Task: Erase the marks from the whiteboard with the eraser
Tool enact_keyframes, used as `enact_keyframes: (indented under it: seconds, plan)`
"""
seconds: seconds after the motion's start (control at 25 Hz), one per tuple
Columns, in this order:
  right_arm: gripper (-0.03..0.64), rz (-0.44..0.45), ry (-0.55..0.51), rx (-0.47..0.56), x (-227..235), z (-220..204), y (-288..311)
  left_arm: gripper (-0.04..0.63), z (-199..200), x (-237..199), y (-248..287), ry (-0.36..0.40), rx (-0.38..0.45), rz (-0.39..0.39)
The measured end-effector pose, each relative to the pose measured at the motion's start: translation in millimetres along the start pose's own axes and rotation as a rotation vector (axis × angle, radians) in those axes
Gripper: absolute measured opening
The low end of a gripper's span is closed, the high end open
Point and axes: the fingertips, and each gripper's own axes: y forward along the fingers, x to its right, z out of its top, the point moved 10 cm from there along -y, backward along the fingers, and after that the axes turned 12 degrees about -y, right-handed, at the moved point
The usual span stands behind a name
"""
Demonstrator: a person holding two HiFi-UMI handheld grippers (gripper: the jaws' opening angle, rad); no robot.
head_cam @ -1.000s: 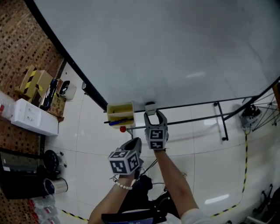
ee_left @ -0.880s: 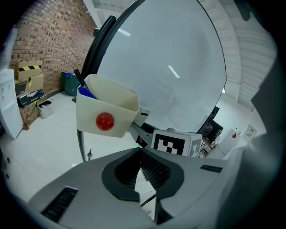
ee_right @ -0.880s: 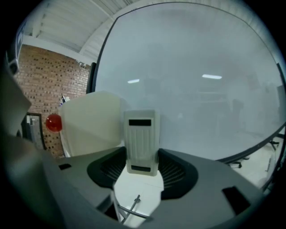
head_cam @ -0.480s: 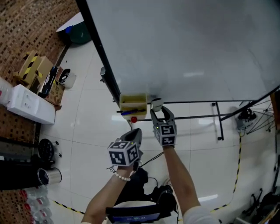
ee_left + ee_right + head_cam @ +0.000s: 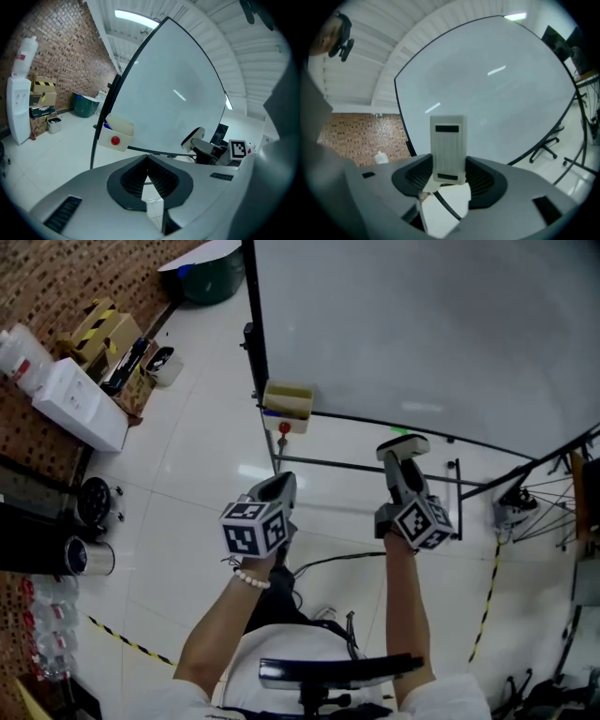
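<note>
Hanging low near body: left gripper (image 5: 148,168), jaws pressed together, nothing between. Further out, right gripper (image 5: 449,174) clamped on eraser (image 5: 449,145), ribbed back facing camera, upright between pads. Change over last second: eraser lifted from spot beside yellow tray (image 5: 288,399) on board's bottom rail, carried rightward, now well apart from tray, near lower edge of whiteboard (image 5: 422,324). Pick-up judged complete; wiping not yet begun. No marks made out on board in any view, so wipe target unclear.
</note>
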Motion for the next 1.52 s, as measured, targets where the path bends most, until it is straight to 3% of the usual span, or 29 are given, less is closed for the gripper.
enact_keyframes:
  seconds: [0.16, 0.36, 0.44, 0.6, 0.8, 1.24, 1.52]
  plan:
    - [0.249, 0.036, 0.050, 0.119, 11, 52, -102, -0.012, -31, 39, -60, 0.001, 0.067, 0.017]
    - [0.249, 0.069, 0.117, 0.169, 21, 83, -218, -0.012, -58, 96, -117, 0.041, 0.129, 0.003]
    - [0.249, 0.049, 0.157, 0.178, 22, 79, -257, -0.012, -64, 113, -130, 0.051, 0.144, -0.020]
    - [0.249, -0.048, 0.134, 0.161, 14, 78, -311, -0.012, -67, 139, -139, 0.088, 0.139, -0.064]
    - [0.249, -0.127, 0.129, 0.185, -10, 59, -326, -0.012, -59, 138, -145, 0.131, 0.088, -0.131]
    - [0.249, -0.083, 0.062, 0.181, -134, 80, -294, -0.012, -19, 83, -195, 0.180, 0.035, -0.210]
    - [0.248, -0.128, 0.077, 0.157, -171, 53, -295, -0.011, -5, 65, -218, 0.213, 0.015, -0.233]
